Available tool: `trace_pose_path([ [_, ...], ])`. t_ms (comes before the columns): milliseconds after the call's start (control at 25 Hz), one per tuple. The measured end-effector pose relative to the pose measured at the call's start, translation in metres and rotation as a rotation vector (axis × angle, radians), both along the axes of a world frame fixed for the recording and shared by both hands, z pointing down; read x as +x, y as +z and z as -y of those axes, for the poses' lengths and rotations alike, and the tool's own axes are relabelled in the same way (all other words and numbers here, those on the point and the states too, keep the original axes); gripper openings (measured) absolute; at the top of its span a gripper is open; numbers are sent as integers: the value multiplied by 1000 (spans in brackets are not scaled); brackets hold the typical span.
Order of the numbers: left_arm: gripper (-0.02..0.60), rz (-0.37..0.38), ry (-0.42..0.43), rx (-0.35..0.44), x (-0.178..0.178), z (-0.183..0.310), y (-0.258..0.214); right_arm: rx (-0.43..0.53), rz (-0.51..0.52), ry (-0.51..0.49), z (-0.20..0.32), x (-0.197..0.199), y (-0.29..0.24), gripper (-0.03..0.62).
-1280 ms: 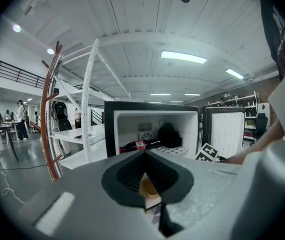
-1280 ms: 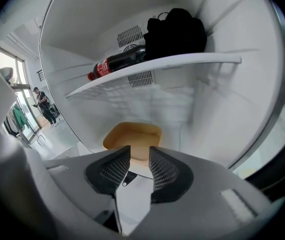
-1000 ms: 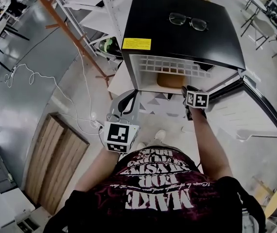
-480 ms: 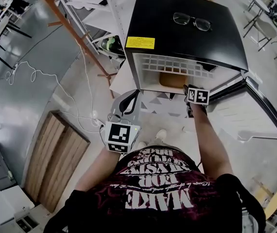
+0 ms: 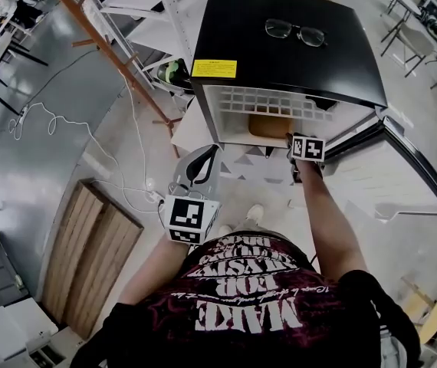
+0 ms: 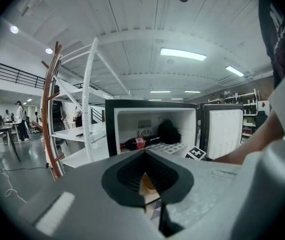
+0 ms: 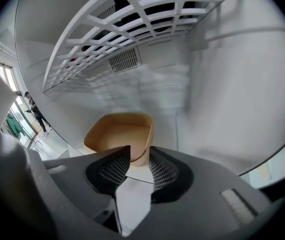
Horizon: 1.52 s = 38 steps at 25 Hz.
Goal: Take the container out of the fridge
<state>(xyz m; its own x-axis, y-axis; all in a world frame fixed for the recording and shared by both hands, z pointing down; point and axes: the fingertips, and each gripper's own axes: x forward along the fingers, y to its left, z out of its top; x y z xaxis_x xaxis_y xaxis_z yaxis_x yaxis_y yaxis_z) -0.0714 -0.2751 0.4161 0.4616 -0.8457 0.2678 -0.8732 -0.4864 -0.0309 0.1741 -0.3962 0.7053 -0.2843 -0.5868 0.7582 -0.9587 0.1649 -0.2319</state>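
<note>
A tan, open-topped container (image 5: 268, 126) (image 7: 117, 136) stands on the floor of the small black fridge (image 5: 280, 60), under its white wire shelf (image 7: 122, 29). My right gripper (image 7: 139, 156) reaches into the fridge opening with its jaws open. The container's near right corner lies between the fingertips, left jaw over the inside, right jaw outside the wall. In the head view its marker cube (image 5: 308, 148) sits at the opening. My left gripper (image 5: 201, 159) (image 6: 145, 156) is shut and empty, held low in front of the fridge.
The fridge door (image 5: 391, 167) stands open to the right. Glasses (image 5: 295, 33) lie on the fridge top. A cola bottle (image 6: 135, 143) and a black object (image 6: 168, 132) rest on the upper shelf. White shelving (image 5: 149, 21) and an orange pole (image 5: 103, 44) stand to the left.
My right gripper has edged a little further into the fridge opening. The left gripper has barely moved.
</note>
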Motion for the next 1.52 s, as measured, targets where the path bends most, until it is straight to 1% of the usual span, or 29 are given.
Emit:
trace_pose_path([
  [120,0,7,4,-11,1,-2,4,-6,3,-2,2,-1,2,147],
  [280,0,9,4,3,0,-2,2,-13,2,8,5,-4,6,147],
  [480,0,16,3,-1,-1,-4,3,-30,-11,21,5,-2,7,144],
  [560,0,16,3,-6,-2,-4,4,-31,-29,21,5,-1,7,121],
  [640,0,16,3,-3,-2,-4,3,-37,-47,16,3,-2,7,65],
  [680,0,16,4,-2,-2,-4,3,-44,-52,12,1,-3,8,51],
  [840,0,18,6,-5,-2,-4,4,-52,-70,2,-4,-5,10,49],
  [1000,0,22,8,-1,-1,-5,5,-62,-69,10,-6,1,13,48],
  [1120,0,22,7,3,-1,-6,5,-74,-41,30,-10,6,17,48],
  [1320,0,16,9,-20,-3,-9,11,-78,-11,33,-21,4,16,47],
  [1520,0,15,18,4,-3,-10,5,-68,16,34,-29,-2,8,47],
])
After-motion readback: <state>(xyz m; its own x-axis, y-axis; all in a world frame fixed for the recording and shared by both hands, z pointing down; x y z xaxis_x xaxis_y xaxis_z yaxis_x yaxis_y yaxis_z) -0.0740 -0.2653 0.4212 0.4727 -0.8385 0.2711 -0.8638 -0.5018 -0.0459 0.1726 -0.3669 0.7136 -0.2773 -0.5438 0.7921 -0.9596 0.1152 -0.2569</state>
